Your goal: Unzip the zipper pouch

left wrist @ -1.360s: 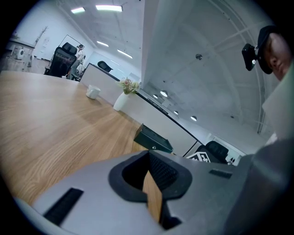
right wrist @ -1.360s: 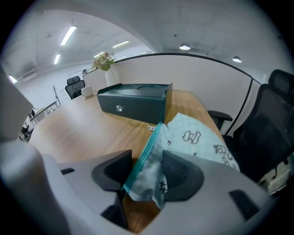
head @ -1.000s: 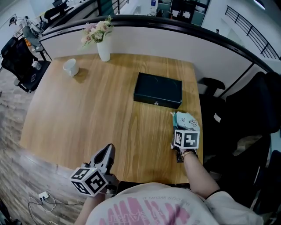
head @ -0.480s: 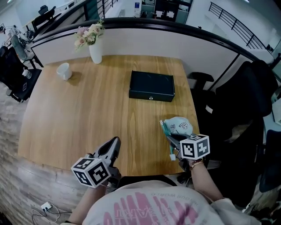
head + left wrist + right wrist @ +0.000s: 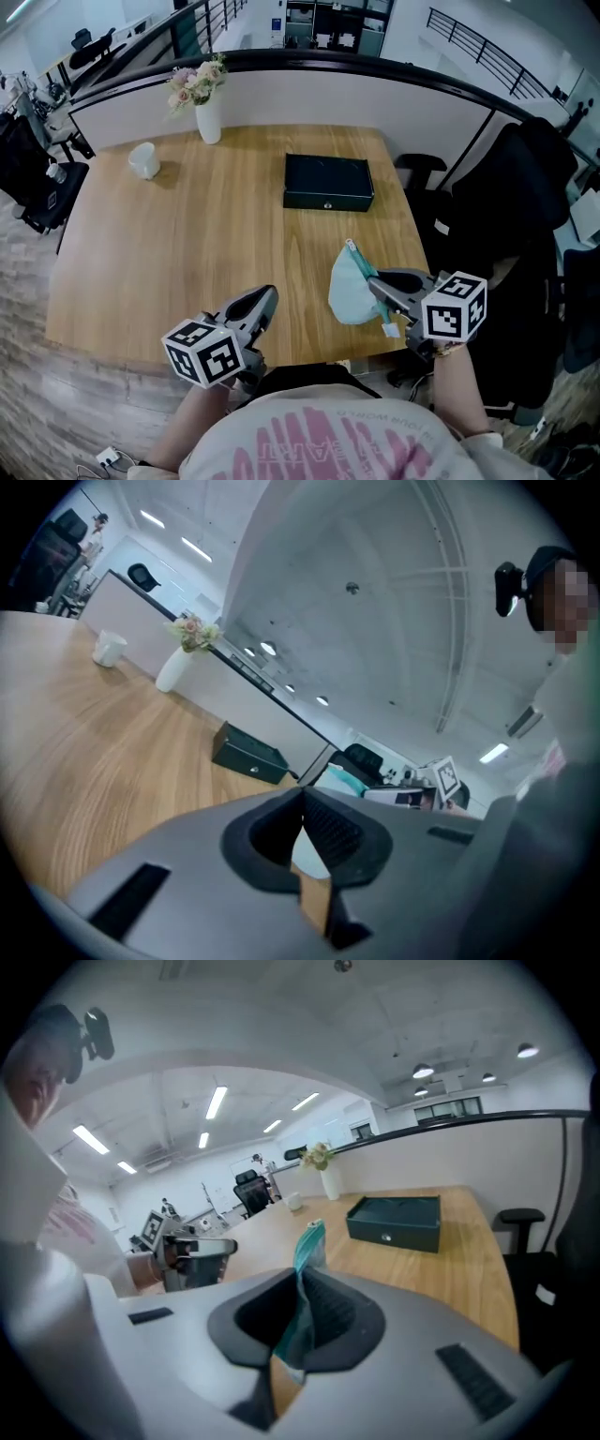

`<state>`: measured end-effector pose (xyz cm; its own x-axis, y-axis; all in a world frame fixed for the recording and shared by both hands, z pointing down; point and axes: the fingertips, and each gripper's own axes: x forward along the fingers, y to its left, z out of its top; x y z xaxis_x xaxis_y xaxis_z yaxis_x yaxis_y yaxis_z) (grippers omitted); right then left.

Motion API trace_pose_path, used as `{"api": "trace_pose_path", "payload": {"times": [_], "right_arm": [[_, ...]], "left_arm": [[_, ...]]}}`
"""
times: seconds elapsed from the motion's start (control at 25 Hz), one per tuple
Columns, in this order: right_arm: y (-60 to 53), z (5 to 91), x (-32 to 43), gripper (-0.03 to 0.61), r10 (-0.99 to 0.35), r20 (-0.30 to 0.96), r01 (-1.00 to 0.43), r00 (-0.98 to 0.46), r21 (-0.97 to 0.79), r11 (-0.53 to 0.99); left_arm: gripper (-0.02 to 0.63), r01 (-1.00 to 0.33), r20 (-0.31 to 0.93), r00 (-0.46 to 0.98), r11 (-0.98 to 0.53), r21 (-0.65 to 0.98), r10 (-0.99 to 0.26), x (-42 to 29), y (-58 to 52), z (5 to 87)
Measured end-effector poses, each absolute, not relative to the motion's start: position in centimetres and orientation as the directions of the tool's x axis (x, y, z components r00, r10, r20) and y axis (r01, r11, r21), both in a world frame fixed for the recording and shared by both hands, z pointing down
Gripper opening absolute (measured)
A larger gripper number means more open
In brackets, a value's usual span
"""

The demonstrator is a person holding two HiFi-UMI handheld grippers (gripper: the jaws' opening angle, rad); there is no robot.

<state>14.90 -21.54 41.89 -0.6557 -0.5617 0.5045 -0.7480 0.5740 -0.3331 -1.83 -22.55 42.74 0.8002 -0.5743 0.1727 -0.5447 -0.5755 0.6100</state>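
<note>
Over the near edge of the tabletop (image 5: 187, 234) the right claw (image 5: 380, 281), its jaws just closing tighter, is clamping the teal zipper pouch (image 5: 349, 292) aloft, probably so the left claw (image 5: 265, 298), pressed together on nothing, can unzip it.

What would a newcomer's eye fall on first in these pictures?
The pale teal fabric zipper pouch hangs above the near right edge of the wooden table, pinched in the right tongs, whose jaws have just been closing on it. Beyond it lies a black rectangular box; the left tongs are shut and empty.
</note>
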Motion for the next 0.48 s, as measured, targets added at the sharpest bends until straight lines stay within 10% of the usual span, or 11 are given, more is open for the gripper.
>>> {"api": "trace_pose_path", "payload": {"times": [0.48], "right_arm": [[-12.8,30.4,4.8,0.018,-0.209,0.286,-0.279,-0.935,-0.23,0.932]], "left_arm": [[0.218,-0.075,0.027,0.997,-0.942,0.328,-0.071,-0.3,-17.7,33.2]]}}
